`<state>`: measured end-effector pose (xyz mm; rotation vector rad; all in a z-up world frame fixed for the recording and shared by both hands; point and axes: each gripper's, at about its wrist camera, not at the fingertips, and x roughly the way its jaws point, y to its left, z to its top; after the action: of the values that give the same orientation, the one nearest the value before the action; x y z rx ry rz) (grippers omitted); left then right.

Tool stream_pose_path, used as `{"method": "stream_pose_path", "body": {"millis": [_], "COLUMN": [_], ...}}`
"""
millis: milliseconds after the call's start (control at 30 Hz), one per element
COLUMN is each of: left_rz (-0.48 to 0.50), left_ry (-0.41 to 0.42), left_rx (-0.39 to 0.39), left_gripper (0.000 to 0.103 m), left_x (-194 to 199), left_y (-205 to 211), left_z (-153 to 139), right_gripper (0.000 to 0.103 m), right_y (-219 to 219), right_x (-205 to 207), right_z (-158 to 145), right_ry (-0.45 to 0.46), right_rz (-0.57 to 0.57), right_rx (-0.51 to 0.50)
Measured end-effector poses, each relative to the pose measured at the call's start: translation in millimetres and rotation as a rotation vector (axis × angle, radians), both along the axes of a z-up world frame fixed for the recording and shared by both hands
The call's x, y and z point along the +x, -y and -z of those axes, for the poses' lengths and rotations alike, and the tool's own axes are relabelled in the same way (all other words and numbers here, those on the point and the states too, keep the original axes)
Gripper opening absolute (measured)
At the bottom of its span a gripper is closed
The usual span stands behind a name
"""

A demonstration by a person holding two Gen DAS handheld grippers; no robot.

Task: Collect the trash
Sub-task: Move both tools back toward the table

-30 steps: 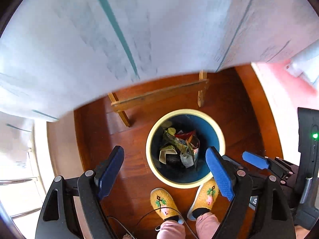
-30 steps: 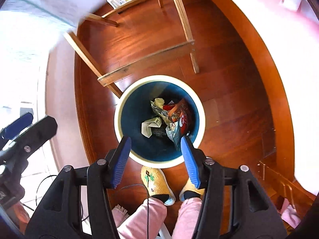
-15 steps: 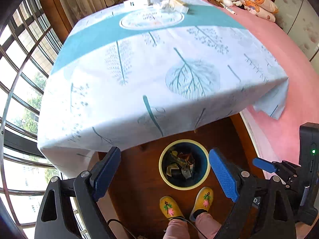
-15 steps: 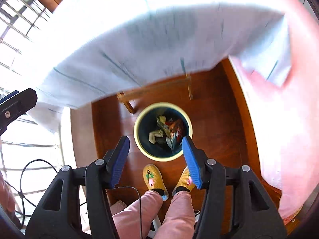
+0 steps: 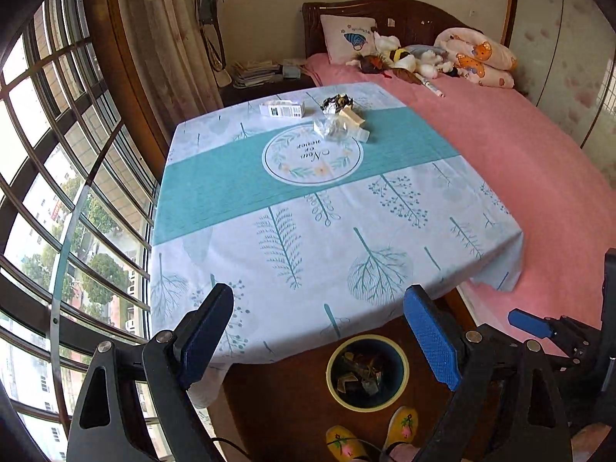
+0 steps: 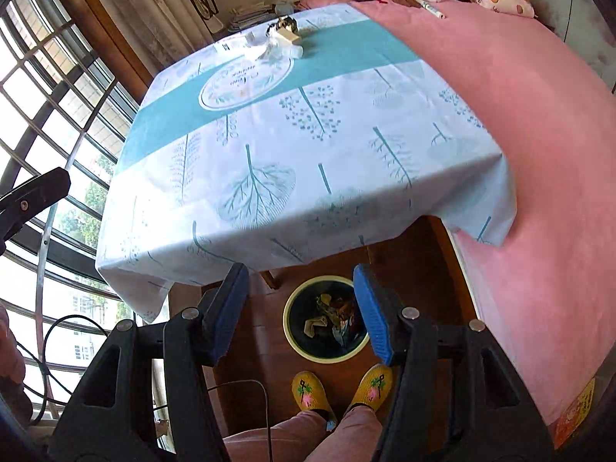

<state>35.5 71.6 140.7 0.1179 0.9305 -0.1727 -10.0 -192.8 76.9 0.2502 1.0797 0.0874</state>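
Note:
A round bin (image 5: 367,373) with a yellow rim and blue inside stands on the wooden floor under the table's near edge, holding several crumpled wrappers (image 6: 327,321). More trash lies at the table's far end: a white carton (image 5: 282,109), crumpled clear plastic (image 5: 333,129), a dark foil wrapper (image 5: 335,102) and a beige block (image 5: 351,116). My left gripper (image 5: 321,337) is open and empty, high above the table's near edge. My right gripper (image 6: 300,308) is open and empty too, above the bin (image 6: 325,321).
The table (image 5: 308,208) wears a white and teal leaf-print cloth. A pink bed (image 5: 539,146) with soft toys runs along the right. A barred bay window (image 5: 57,192) fills the left. A person's yellow slippers (image 6: 338,387) stand just before the bin.
Both grippers have risen and tilted up from looking straight into the bin, so the whole table top and the bed now show. Both stayed open and empty.

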Motion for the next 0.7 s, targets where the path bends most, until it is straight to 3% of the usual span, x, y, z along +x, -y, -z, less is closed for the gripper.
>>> {"method": "stream_pose_path", "body": {"millis": [200, 400, 533, 700], "left_rz": [0.014, -0.018, -0.059, -0.132], "left_ry": [0.057, 0.1, 0.083, 0.001], "left_rx": [-0.02, -0.017, -0.033, -0.071], "left_gripper": [0.091, 0.091, 0.091, 0.091], "left_x": [13.7, 40.9, 81.3, 156.0], "left_y": [-8.7, -8.0, 0.3, 24.0], "left_z": [-30.6, -43.8, -38.3, -20.4], "right_gripper": [0.054, 0.054, 0.054, 0.054], "right_y": [-2.7, 1.3, 12.2, 29.4], "right_x": [19.7, 64.5, 118.9, 214.3], "right_z": [-30.7, -42.1, -39.4, -33.6], "right_ry": [0.08, 0.112, 0.124, 0.136], "right_rz": [0.001, -0.029, -0.073, -0.176], "right_rx": [-0.034, -0.053, -0.036, -0.029]}}
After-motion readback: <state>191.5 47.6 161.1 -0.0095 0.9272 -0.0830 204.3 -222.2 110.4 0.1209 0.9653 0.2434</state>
